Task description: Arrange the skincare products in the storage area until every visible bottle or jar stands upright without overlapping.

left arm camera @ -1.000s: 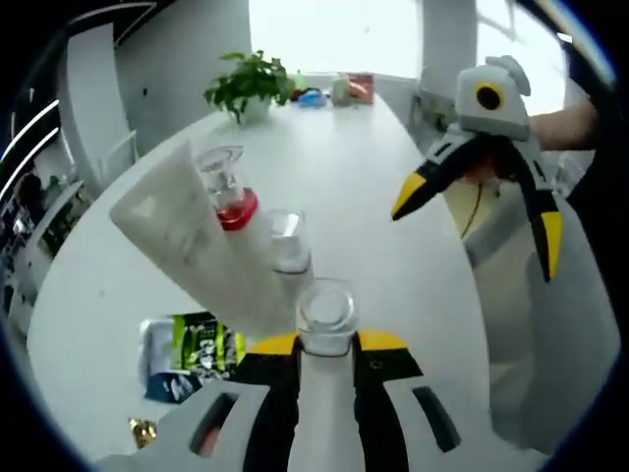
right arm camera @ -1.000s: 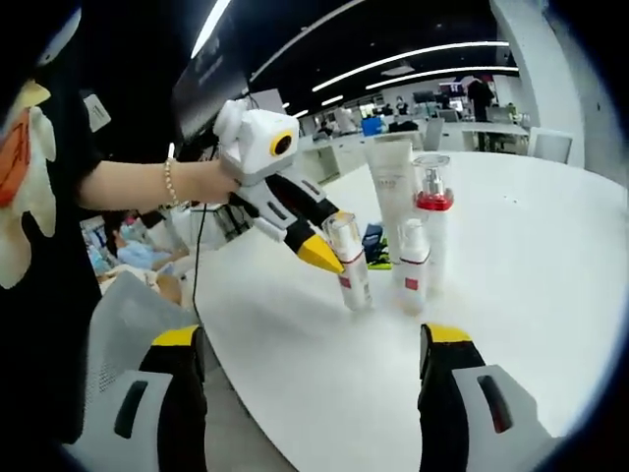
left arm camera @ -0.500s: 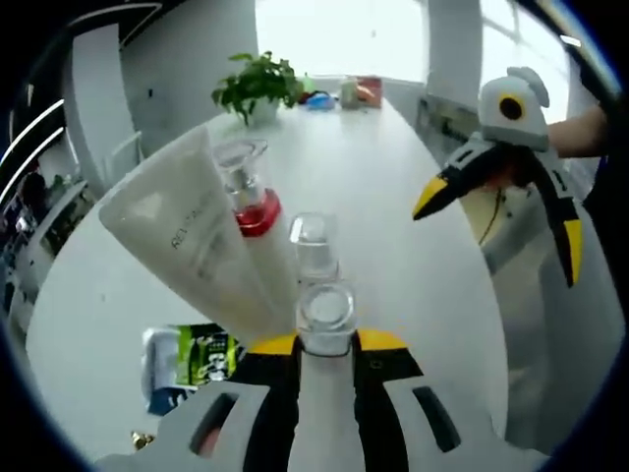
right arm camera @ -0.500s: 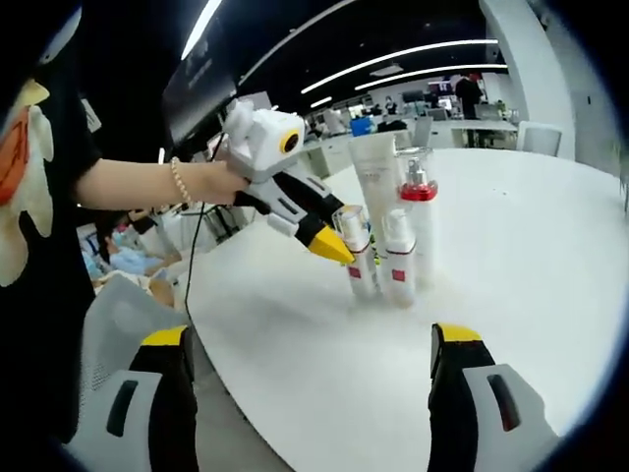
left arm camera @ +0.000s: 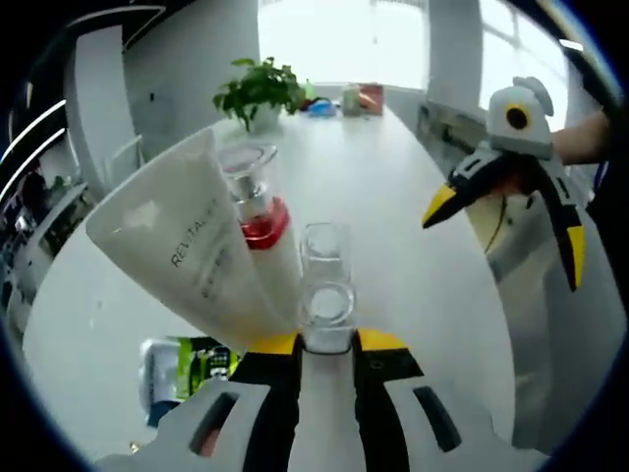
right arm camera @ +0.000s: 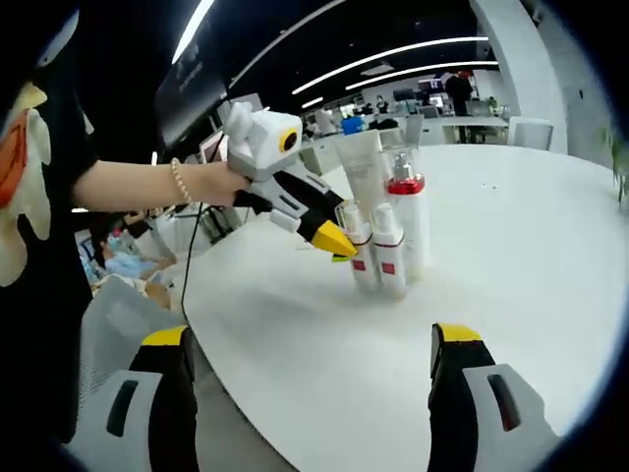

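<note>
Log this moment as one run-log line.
left hand-held gripper: shut on small bottle | right hand-held gripper: open, apart | bottles upright, clustered

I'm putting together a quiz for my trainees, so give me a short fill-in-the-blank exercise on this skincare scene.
1. The left gripper is shut on a small bottle with a ____ cap.
2. The tall pump bottle has a ____ collar.
3. The right gripper hangs with its jaws ____.
4. The white tube stands ____ the pump bottle in the right gripper view.

Missing words: clear; red; open; behind
</note>
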The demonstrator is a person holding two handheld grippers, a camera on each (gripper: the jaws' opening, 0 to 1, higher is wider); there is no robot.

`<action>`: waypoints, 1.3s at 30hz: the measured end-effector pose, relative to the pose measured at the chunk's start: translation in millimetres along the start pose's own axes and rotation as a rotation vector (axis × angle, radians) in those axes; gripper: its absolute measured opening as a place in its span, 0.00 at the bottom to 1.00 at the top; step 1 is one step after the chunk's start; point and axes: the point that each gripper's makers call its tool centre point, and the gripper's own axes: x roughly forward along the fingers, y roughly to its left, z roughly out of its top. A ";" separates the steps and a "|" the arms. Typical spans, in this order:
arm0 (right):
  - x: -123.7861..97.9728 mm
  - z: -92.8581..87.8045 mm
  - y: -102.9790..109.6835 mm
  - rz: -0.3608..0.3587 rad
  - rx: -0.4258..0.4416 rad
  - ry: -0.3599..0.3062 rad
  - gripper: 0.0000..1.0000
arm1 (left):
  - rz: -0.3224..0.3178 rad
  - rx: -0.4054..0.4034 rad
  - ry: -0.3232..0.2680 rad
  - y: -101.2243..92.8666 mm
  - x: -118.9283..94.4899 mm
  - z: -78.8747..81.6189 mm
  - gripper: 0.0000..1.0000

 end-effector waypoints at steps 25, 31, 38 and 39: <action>1.3 0.4 -2.9 0.001 0.011 0.005 1.00 | -0.015 0.030 -0.007 2.1 5.2 0.8 0.21; 0.9 0.7 -2.6 0.001 0.016 0.003 1.00 | -0.019 0.031 -0.012 1.2 3.9 3.6 0.24; 0.2 2.9 -2.8 0.000 0.015 0.000 1.00 | -0.011 0.035 -0.008 1.5 0.7 3.3 0.25; 0.1 3.3 -2.7 -0.001 0.014 0.000 1.00 | -0.010 0.036 -0.008 1.8 0.0 2.7 0.26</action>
